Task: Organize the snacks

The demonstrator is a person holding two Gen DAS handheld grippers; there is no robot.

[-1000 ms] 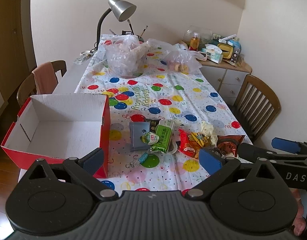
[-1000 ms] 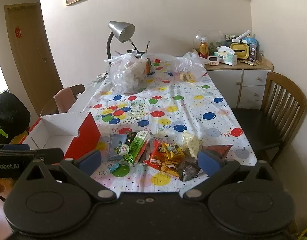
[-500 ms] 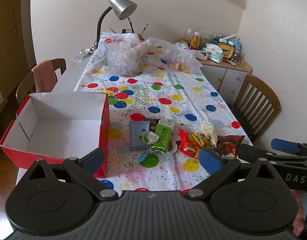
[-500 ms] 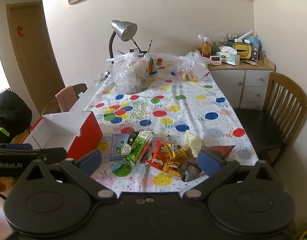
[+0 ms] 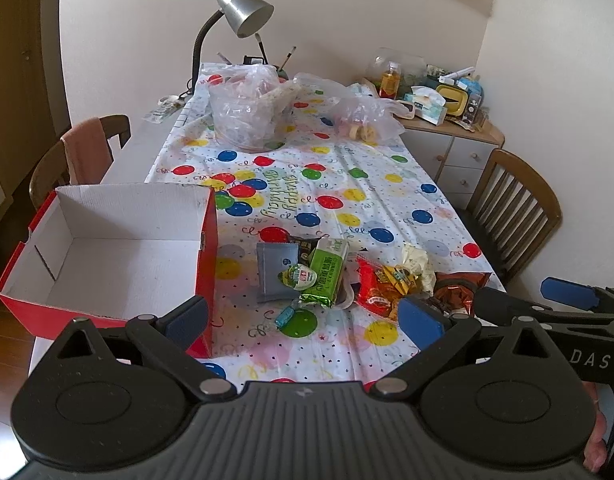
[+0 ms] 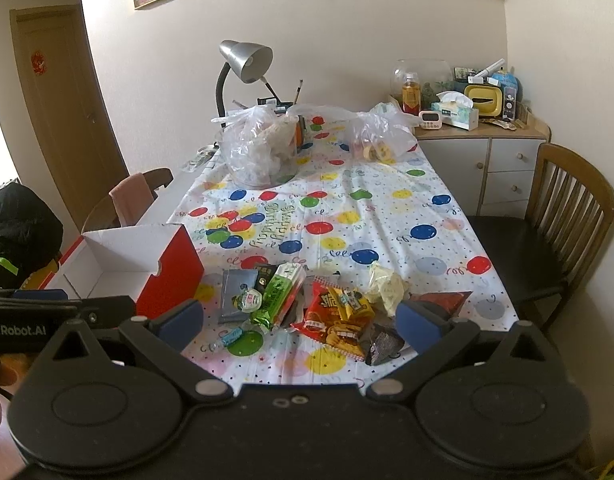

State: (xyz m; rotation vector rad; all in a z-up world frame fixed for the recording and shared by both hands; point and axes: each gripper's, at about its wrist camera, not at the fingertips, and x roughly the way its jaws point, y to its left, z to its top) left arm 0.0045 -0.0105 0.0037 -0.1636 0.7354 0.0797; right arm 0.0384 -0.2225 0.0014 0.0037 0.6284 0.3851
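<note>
A pile of snacks lies at the near end of the table: a green packet (image 5: 325, 272) (image 6: 281, 294), a grey pouch (image 5: 273, 270), a small round jelly cup (image 5: 297, 276), a red and yellow bag (image 5: 383, 284) (image 6: 335, 318), a pale wrapper (image 6: 387, 288), a dark red bag (image 5: 457, 284) and a small blue candy (image 5: 283, 317). An open red box (image 5: 107, 256) (image 6: 163, 264), white inside, stands empty to their left. My left gripper (image 5: 303, 322) is open and empty above the table's near edge. My right gripper (image 6: 299, 322) is open and empty, beside it.
The table (image 6: 387, 216) wears a balloon-print cloth. Two clear plastic bags (image 6: 263, 152) (image 6: 381, 136) and a desk lamp (image 6: 243, 60) stand at the far end. Wooden chairs sit at the left (image 5: 75, 156) and right (image 6: 567, 216). A cluttered cabinet (image 6: 487, 160) is at the back right.
Both grippers have drifted slightly, shifting the views a little. Nothing on the table has moved and both grippers stay open.
</note>
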